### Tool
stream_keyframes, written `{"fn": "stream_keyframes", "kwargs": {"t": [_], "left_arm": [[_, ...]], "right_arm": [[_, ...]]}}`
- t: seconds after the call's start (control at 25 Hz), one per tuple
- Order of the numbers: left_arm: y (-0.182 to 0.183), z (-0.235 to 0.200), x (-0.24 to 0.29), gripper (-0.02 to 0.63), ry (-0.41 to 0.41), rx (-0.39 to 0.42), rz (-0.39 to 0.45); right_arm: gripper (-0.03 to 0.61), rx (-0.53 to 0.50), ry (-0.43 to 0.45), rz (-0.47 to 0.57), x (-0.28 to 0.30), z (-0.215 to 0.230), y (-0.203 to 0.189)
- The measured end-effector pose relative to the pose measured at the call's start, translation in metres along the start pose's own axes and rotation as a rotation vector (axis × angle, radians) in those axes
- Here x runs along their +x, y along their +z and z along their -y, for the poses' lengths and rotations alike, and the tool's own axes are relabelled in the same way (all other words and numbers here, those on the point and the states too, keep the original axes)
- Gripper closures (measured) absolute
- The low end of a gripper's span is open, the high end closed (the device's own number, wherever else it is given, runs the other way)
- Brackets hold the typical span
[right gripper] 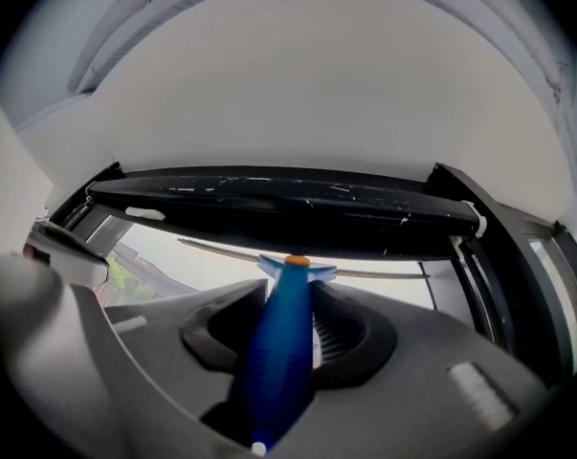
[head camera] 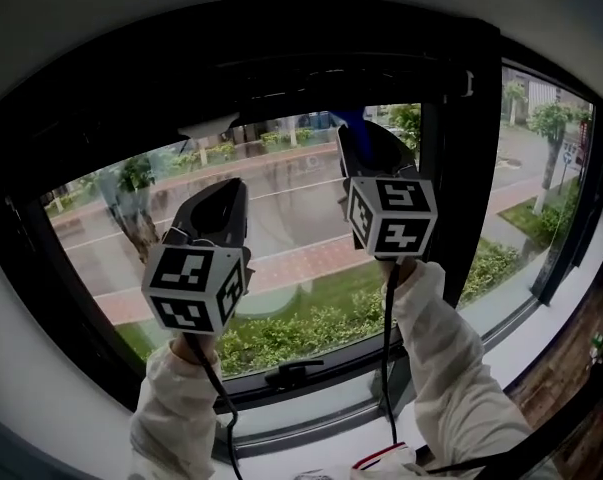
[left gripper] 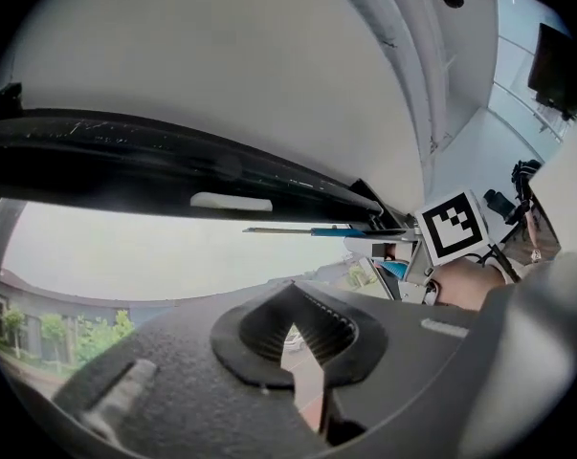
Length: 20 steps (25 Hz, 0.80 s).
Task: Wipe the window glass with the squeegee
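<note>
**Spotter A:** Your right gripper point(right gripper: 312, 325) is clamped on the blue handle of the squeegee point(right gripper: 280, 352). The handle runs up between the jaws toward 12 o'clock. The blade point(right gripper: 384, 273) lies across from 9 to 3 o'clock, just under the black top frame point(right gripper: 288, 213).

**Spotter B:** I agree. I'd judge you're at the top of a stroke, with the pull down the window glass point(head camera: 301, 228) not yet made. I can't tell whether the rubber edge is touching the pane, so press in gently first.

**Spotter A:** Your left gripper point(left gripper: 293, 338) has its jaws together with nothing between them. It's raised at about 8 o'clock from the right one, near the glass.

**Spotter B:** Hold it off the pane or drop it toward 6 o'clock, so it won't sit in the blade's path or smear what you've cleaned.

**Spotter A:** When you pull, hold the blade level and tip the handle slightly off the glass. Draw straight toward 6 o'clock with even pressure.

**Spotter B:** Watch the grip too. A round handle could twist between the jaws and leave streaks.
</note>
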State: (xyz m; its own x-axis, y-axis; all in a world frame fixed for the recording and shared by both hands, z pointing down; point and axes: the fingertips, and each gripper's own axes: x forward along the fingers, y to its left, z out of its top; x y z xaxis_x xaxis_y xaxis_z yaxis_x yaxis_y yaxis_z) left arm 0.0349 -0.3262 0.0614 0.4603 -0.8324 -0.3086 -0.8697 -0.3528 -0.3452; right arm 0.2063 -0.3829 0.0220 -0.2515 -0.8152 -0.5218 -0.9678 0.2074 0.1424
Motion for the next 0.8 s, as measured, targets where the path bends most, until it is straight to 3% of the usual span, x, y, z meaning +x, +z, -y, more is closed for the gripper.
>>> {"fn": "stream_keyframes", "kwargs": {"t": [0.28, 0.8], "left_arm": [[0.018, 0.003, 0.013, 0.614, -0.004, 0.017, 0.022], [0.007, 0.014, 0.018, 0.614, -0.018, 0.018, -0.010]], "right_arm": [[0.431, -0.035, -0.015, 0.009, 0.017, 0.005, 0.009], [0.431, -0.043, -0.008, 0.007, 0.012, 0.005, 0.001]]}}
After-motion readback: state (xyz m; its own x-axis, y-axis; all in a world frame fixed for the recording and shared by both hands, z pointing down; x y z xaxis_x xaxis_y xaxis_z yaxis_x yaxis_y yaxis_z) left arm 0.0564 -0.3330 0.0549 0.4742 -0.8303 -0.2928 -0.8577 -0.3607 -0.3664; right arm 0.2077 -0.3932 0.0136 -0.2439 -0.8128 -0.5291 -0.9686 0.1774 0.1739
